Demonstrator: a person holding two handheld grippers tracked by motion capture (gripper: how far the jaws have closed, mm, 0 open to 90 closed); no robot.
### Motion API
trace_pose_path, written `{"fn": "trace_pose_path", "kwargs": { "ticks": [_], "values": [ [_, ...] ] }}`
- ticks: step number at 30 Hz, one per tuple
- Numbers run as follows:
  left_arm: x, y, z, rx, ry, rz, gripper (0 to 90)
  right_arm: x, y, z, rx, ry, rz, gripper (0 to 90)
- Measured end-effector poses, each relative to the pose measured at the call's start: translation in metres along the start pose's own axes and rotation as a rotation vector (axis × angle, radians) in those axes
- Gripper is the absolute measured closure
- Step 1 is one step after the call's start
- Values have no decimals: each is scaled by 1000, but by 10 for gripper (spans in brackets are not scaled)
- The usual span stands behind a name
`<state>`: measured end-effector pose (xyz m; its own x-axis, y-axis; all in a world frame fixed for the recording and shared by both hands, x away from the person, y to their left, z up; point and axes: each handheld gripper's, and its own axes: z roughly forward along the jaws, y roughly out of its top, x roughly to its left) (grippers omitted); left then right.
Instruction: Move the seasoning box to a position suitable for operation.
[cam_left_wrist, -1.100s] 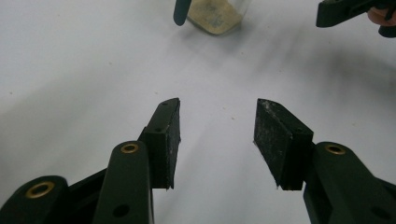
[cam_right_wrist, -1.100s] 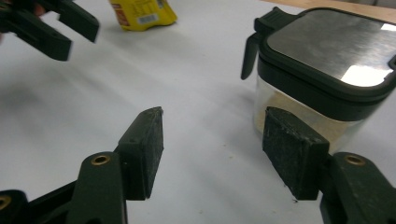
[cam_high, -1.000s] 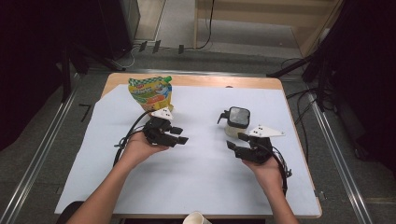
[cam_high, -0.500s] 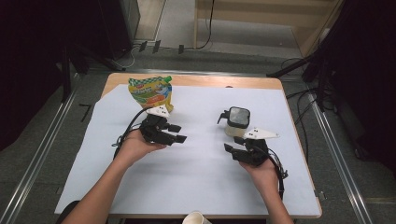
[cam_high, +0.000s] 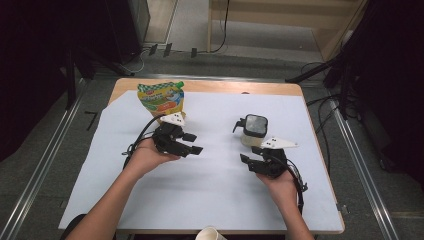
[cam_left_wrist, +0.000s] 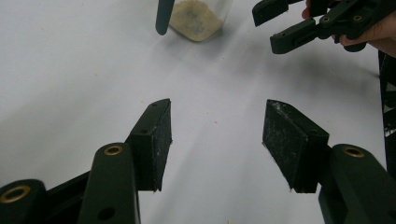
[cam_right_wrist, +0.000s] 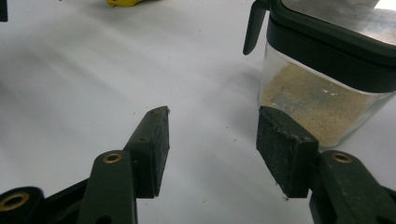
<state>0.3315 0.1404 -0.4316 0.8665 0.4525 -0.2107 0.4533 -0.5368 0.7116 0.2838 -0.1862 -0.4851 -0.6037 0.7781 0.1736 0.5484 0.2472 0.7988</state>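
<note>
Almost nothing is differing from a second ago: the clear container (cam_high: 254, 131) is sitting where it was, right of the counter's middle, and the pouch (cam_high: 162, 99) is staying at the far left. Both hands are keeping roughly their earlier places, the right one shifting only slightly.

The container is a square clear jar under a dark lid with a small spout or tab at its 9 o'clock side. In the right gripper view it (cam_right_wrist: 322, 79) is holding a low layer of tan, grainy powder across its bottom, the rest of the jar standing unfilled. The colourful pouch is standing upright, sealed; its contents cannot be told.

The right tongs (cam_high: 250, 160) are hovering just at 6 o'clock of the jar, their jaws spread wide and gripping nothing; in their own view (cam_right_wrist: 212, 133) the right-hand jaw is lying just beside the jar's wall, though whether it is touching cannot be told. The left tongs (cam_high: 192, 143) are pointing toward 3 o'clock, at 9 o'clock of the jar and well apart from it, jaws likewise wide apart with nothing between them (cam_left_wrist: 217, 135).

White paper (cam_high: 210, 195) is covering the counter (cam_high: 210, 86), and a paper cup's rim (cam_high: 209, 234) is peeking in at 6 o'clock.
</note>
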Motion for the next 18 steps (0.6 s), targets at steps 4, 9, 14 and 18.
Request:
{"fn": "trace_pose_path", "kwargs": {
  "ticks": [4,9,14,18],
  "values": [
    [3,-1,0,2,-2,-3,417,-1,0,1,4,-7,13,441],
    [5,-1,-1,0,-6,-10,415,-1,0,1,-5,-24,16,423],
    [4,0,-1,-1,-12,0,415,-9,3,5,-13,-64,52,419],
    [4,0,-2,-5,-28,-1,414,-13,4,10,-16,-92,67,397]
  ]
}}
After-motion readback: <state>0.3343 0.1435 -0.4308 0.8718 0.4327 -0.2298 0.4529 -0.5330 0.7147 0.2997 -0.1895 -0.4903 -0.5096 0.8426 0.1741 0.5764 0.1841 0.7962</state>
